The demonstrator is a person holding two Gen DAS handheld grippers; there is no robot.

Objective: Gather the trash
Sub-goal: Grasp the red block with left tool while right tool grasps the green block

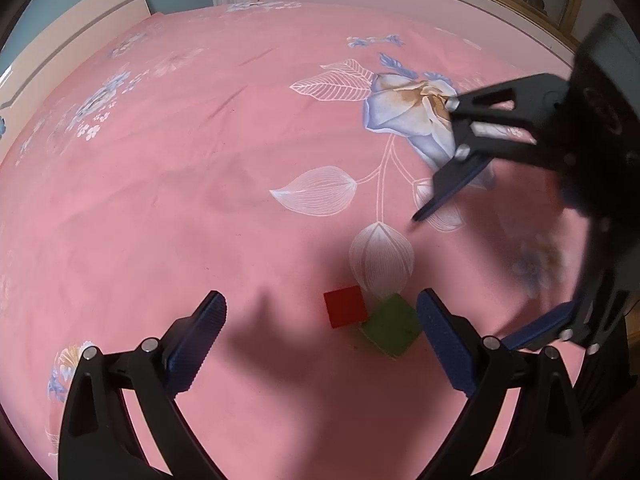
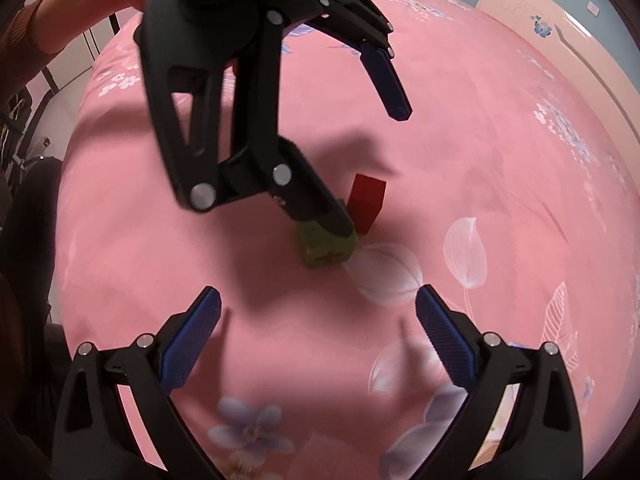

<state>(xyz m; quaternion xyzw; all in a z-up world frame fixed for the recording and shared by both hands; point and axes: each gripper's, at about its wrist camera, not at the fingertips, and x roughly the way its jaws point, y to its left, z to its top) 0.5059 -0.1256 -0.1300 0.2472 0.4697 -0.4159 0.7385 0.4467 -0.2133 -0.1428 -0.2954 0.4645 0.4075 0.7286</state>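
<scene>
Two hand-held grippers hang over a bed covered by a pink bedsheet printed with blue flowers and white outlined leaves. The left gripper, seen from its own camera, has its two black arms and ribbed blue pads spread wide, with nothing pinched between them. On the sheet in the gap between its pads, nearer the right-hand pad, lie two small blocks: a red cube and a green cube, touching each other at one corner. The green cube sits just beside the inner edge of the right-hand pad; whether it touches the pad cannot be told. The right gripper is likewise spread wide and empty in its own view, with only bare pink fabric and a white leaf print between its pads. From the left camera, the right gripper appears at the right edge of the picture, blurred, its fingers apart above the sheet. From the right camera, the left gripper fills the upper middle of the picture; one of its fingers crosses in front of the green cube and hides its top, while the red cube stands just behind it, in shadow. The green cube's near face bears a faint dark mark, too blurred to read. A person's sleeve, brown, shows at the upper left.
</scene>
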